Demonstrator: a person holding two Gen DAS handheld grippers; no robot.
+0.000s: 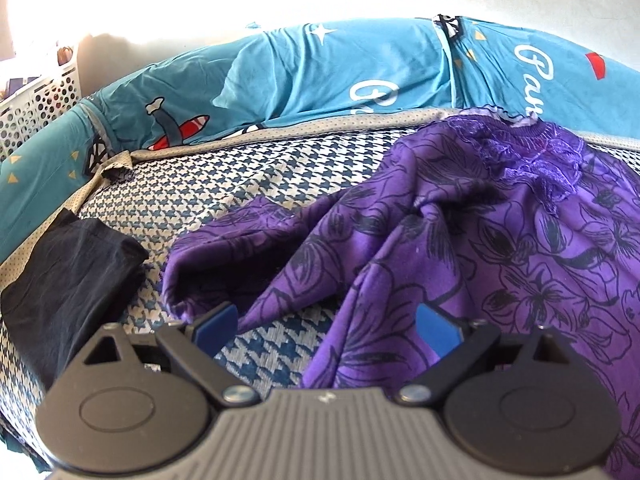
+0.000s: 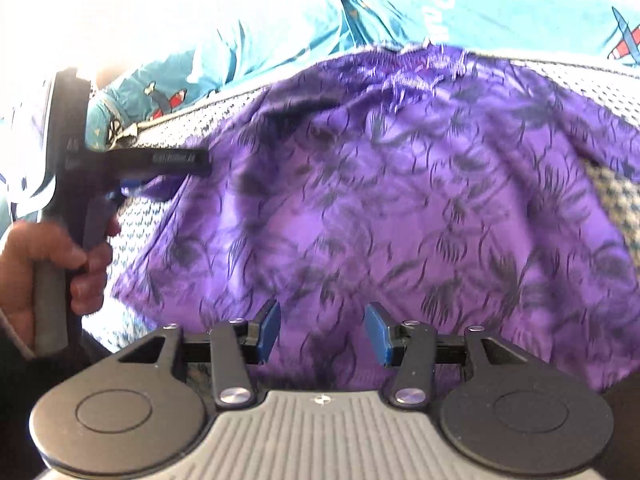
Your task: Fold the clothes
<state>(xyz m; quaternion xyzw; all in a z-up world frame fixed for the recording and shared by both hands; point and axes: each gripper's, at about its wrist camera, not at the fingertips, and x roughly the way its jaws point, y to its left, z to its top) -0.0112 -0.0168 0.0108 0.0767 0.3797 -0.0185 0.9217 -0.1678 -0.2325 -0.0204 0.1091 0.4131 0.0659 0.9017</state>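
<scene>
Houndstooth bedding in blue and white covers the bed (image 1: 224, 196) I am working over, with a teal printed pillow (image 1: 304, 68) along its far edge and glare washing out everything beyond that.

From my left hand-held gripper (image 1: 326, 326) I see its blue pads standing wide apart, clamped on nothing; a fold of the purple flowered garment (image 1: 500, 240) lies between and under them, and I cannot tell whether the right pad touches the cloth. A folded black garment (image 1: 72, 276) lies just left of it, partly hidden by the gripper body. A white perforated basket (image 1: 36, 96) is cut off at the far left.

My right hand-held gripper (image 2: 322, 334) hangs above the same purple garment with its pads partly apart and nothing pinched. That view is smeared by blur, so the print is hard to read. At its left edge a hand (image 2: 52, 264) grips the other tool's handle.
</scene>
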